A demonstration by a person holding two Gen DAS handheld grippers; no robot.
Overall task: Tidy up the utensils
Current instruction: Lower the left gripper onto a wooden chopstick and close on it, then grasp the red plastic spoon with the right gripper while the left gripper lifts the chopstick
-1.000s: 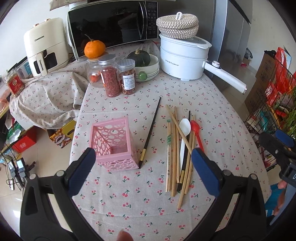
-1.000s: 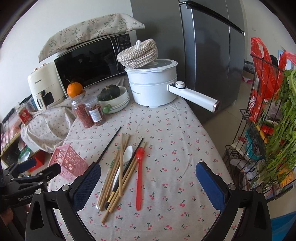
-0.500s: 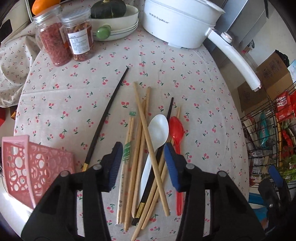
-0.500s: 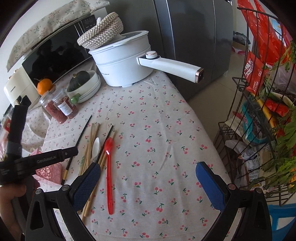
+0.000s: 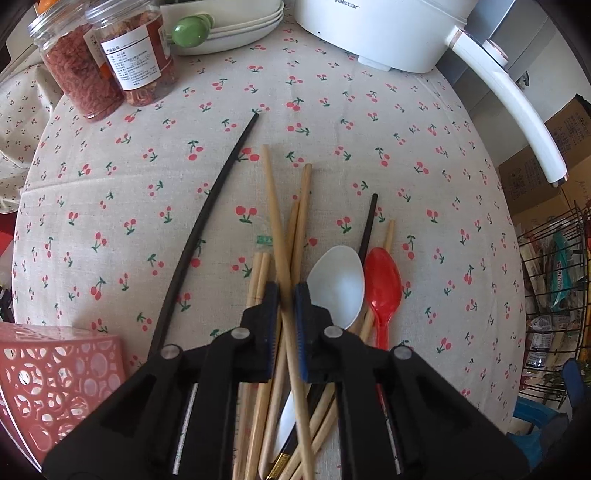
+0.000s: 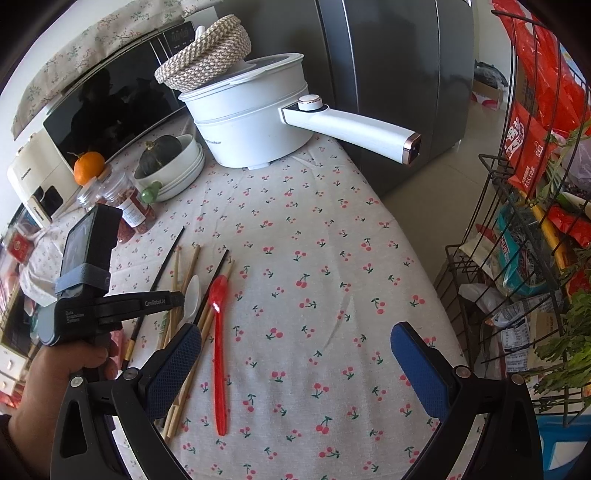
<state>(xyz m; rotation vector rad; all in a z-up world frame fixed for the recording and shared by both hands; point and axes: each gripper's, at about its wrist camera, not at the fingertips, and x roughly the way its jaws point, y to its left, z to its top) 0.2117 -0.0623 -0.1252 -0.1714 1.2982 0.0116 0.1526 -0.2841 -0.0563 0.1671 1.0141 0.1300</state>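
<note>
A pile of wooden chopsticks (image 5: 301,206) lies on the cherry-print tablecloth with a white spoon (image 5: 338,282), a red spoon (image 5: 382,284) and two black chopsticks (image 5: 207,218). My left gripper (image 5: 286,295) is shut on one long wooden chopstick (image 5: 275,221) that lies across the pile. A pink perforated basket (image 5: 48,384) stands at the lower left. My right gripper (image 6: 295,350) is open and empty above the cloth, right of the red spoon (image 6: 218,339). The left gripper (image 6: 173,299) shows there over the pile (image 6: 184,266).
Two spice jars (image 5: 107,62), a bowl stack (image 5: 229,26) and a white electric pot with a long handle (image 5: 498,92) stand at the back. A microwave (image 6: 103,110) and fridge (image 6: 388,74) are behind. A wire rack (image 6: 528,240) of groceries stands right of the table.
My left gripper came down over the chopstick pile and closed from wide open onto one wooden chopstick. My right gripper shifted right and stayed open.
</note>
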